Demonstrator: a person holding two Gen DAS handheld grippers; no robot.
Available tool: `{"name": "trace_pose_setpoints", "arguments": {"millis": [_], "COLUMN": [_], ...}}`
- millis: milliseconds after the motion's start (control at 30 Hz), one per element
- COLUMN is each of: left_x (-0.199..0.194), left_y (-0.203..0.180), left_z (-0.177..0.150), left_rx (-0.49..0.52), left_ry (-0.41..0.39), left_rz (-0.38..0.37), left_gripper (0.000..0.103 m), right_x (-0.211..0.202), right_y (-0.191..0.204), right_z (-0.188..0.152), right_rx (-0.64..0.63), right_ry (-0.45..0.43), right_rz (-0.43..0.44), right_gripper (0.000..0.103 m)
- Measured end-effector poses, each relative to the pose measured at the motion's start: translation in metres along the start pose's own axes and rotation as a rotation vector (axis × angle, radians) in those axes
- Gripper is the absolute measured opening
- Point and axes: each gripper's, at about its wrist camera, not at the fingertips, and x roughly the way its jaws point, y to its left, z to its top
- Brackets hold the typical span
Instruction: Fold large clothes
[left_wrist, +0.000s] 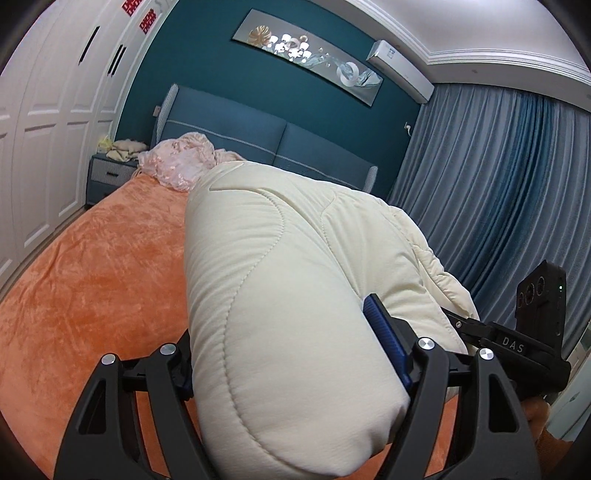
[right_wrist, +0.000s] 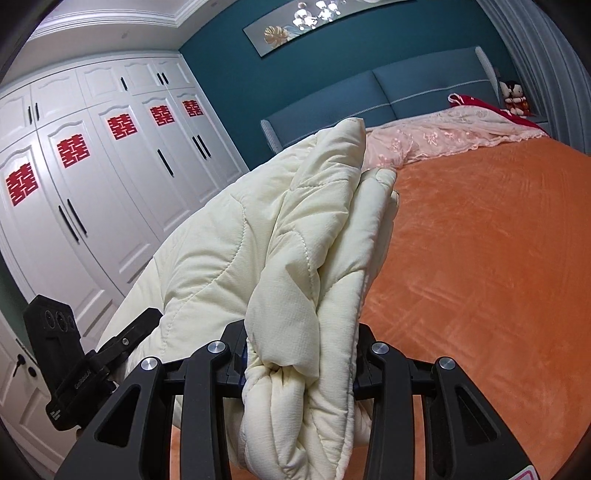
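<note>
A thick cream quilted garment (left_wrist: 280, 280) is held up above the orange bed (left_wrist: 96, 280). My left gripper (left_wrist: 291, 354) is shut on a folded, puffy edge of it, with a blue finger pad (left_wrist: 384, 339) pressed into its right side. My right gripper (right_wrist: 301, 354) is shut on a bunched end of the same cream garment (right_wrist: 295, 236), which rises in folds in front of the camera. The right gripper's body (left_wrist: 532, 343) shows at the right of the left wrist view, and the left gripper's body (right_wrist: 70, 354) at the left of the right wrist view.
The orange bed cover (right_wrist: 480, 258) spreads below. A pink lace cloth (right_wrist: 436, 140) and a red cloth (right_wrist: 476, 101) lie by the blue headboard (right_wrist: 406, 88). White wardrobes (right_wrist: 96, 177) line one side, blue curtains (left_wrist: 498, 177) the other. A bedside table (left_wrist: 110, 173) carries cloths.
</note>
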Motion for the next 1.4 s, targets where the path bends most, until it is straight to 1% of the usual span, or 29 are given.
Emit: {"name": "trace_pose_setpoints", "arguments": {"millis": [167, 333, 467, 533, 633, 667, 733, 767, 800, 867, 900, 933, 1033, 1067, 1100, 1133, 1167, 1200, 1233, 1300, 1400], "left_x": [0.039, 0.072, 0.091, 0.094, 0.095, 0.095, 0.091, 0.086, 0.083, 0.074, 0.067, 0.061, 0.046, 0.042, 0.038, 0.035, 0.034, 0.034, 0.035, 0.038, 0.046], "left_y": [0.026, 0.051, 0.068, 0.073, 0.079, 0.082, 0.085, 0.085, 0.084, 0.08, 0.076, 0.07, 0.051, 0.046, 0.039, 0.033, 0.028, 0.023, 0.019, 0.013, 0.005], "left_z": [-0.032, -0.074, -0.109, -0.126, -0.148, -0.154, -0.163, -0.164, -0.165, -0.162, -0.158, -0.154, -0.143, -0.138, -0.134, -0.131, -0.128, -0.126, -0.124, -0.123, -0.126], "left_rx": [-0.038, -0.088, -0.134, -0.141, -0.146, -0.153, -0.168, -0.175, -0.179, -0.176, -0.161, -0.133, -0.039, -0.017, 0.002, 0.013, 0.017, 0.017, 0.014, 0.012, 0.028], "left_ry": [0.087, 0.183, 0.254, 0.267, 0.284, 0.291, 0.298, 0.297, 0.299, 0.306, 0.309, 0.32, 0.367, 0.376, 0.384, 0.389, 0.397, 0.41, 0.421, 0.434, 0.466], "left_rz": [0.024, 0.044, 0.073, 0.088, 0.107, 0.113, 0.129, 0.142, 0.151, 0.192, 0.221, 0.266, 0.425, 0.469, 0.507, 0.54, 0.57, 0.59, 0.604, 0.628, 0.66], "left_gripper": [0.072, 0.072, 0.072, 0.072, 0.075, 0.076, 0.081, 0.081, 0.081, 0.082, 0.084, 0.089, 0.09, 0.09, 0.09, 0.09, 0.09, 0.09, 0.09, 0.09, 0.089], "right_x": [0.042, 0.078, 0.104, 0.112, 0.118, 0.118, 0.116, 0.114, 0.108, 0.095, 0.086, 0.075, 0.044, 0.037, 0.031, 0.027, 0.026, 0.028, 0.029, 0.038, 0.053], "right_y": [-0.026, -0.053, -0.072, -0.079, -0.086, -0.089, -0.096, -0.098, -0.098, -0.098, -0.097, -0.095, -0.081, -0.074, -0.066, -0.054, -0.044, -0.034, -0.028, -0.014, -0.009], "right_z": [-0.026, -0.061, -0.093, -0.108, -0.125, -0.13, -0.135, -0.135, -0.134, -0.132, -0.13, -0.128, -0.12, -0.118, -0.118, -0.116, -0.115, -0.115, -0.116, -0.12, -0.132], "right_rx": [0.031, 0.069, 0.093, 0.097, 0.102, 0.112, 0.137, 0.144, 0.151, 0.147, 0.138, 0.13, 0.07, 0.032, -0.006, -0.054, -0.093, -0.131, -0.158, -0.213, -0.274], "right_ry": [0.092, 0.182, 0.26, 0.286, 0.308, 0.314, 0.321, 0.323, 0.324, 0.329, 0.331, 0.332, 0.334, 0.336, 0.336, 0.337, 0.342, 0.353, 0.362, 0.384, 0.422], "right_rz": [-0.031, -0.079, -0.11, -0.116, -0.119, -0.119, -0.111, -0.111, -0.113, -0.126, -0.138, -0.145, -0.2, -0.218, -0.23, -0.235, -0.241, -0.248, -0.251, -0.256, -0.303], "right_gripper": [0.036, 0.037, 0.037, 0.037, 0.042, 0.046, 0.052, 0.056, 0.058, 0.059, 0.059, 0.059, 0.059, 0.055, 0.044, 0.038, 0.028, 0.021, 0.019, 0.011, 0.005]}}
